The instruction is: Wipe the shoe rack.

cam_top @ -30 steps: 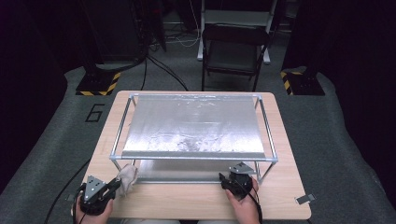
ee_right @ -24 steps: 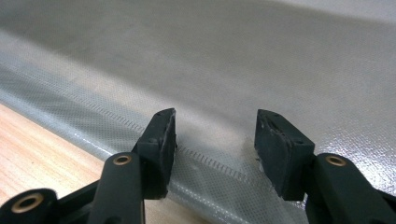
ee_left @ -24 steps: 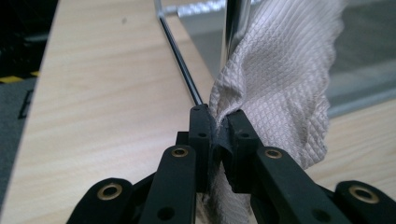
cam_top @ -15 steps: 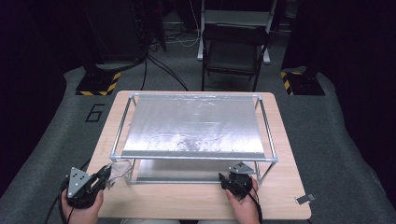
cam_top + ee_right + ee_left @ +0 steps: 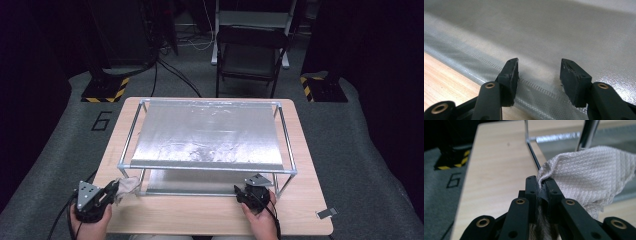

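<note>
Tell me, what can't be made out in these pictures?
- Cloth: in the left gripper view, its pinched end is hidden inside the left gripper.
- Lower sheet: the right gripper view cuts off its full extent; from the high view, the upper sheet covers most.
- Small object by the table: too small to identify.

Beige diamond-weave cloth (image 5: 589, 172), silver dotted sheet (image 5: 549, 37), pale wooden table (image 5: 210, 215)

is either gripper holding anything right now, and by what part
The left gripper pinches a beige cloth by a bunched edge. The right gripper holds nothing; its jaws stand open over the silver sheet.
</note>
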A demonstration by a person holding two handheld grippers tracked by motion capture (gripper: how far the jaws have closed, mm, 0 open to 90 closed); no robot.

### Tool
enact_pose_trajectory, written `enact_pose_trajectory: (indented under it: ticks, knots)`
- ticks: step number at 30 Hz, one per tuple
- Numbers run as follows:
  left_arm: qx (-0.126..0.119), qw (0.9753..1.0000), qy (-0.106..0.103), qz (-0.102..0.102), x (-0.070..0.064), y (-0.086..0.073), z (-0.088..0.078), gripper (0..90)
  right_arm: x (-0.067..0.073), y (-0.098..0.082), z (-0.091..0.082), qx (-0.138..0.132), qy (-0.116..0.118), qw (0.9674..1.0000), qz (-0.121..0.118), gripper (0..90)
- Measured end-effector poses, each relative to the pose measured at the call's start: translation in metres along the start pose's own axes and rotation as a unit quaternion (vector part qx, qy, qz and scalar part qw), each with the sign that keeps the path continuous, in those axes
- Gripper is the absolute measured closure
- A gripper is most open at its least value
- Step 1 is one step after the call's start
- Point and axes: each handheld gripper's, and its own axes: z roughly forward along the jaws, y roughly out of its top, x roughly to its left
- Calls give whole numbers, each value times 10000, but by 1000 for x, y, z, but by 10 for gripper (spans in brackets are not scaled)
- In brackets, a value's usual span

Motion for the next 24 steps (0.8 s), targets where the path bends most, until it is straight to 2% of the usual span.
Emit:
enact_pose_trajectory:
  ticks: [2,4,6,8,11,15,19,21,24]
  knots:
    - [-274,9996,74,-1,4,10,-6,828,0,0,0,-1,-1,10000,-5,486]
    - [-387,9992,120,-5,7,17,-9,828,0,0,0,-1,-1,10000,-4,486]
    - [-398,9992,83,-35,9,20,-7,827,0,0,0,-3,-2,10000,-7,486]
    - [-348,9994,-65,-30,10,22,3,828,0,0,0,-2,-3,10000,-12,487]
    - [-225,9995,-237,-21,8,16,16,828,0,0,0,-2,-4,10000,-10,487]
    - [31,9996,-265,-114,5,3,30,829,0,0,0,-2,-4,10000,-13,487]
    - [216,9994,-263,-111,5,-10,37,830,0,0,0,-1,-2,10000,-12,486]
    - [241,9992,-287,-127,6,-11,36,830,0,0,0,-2,-2,10000,-11,487]
    - [41,9994,-324,-68,6,3,27,830,0,0,0,-2,-6,10000,-14,486]
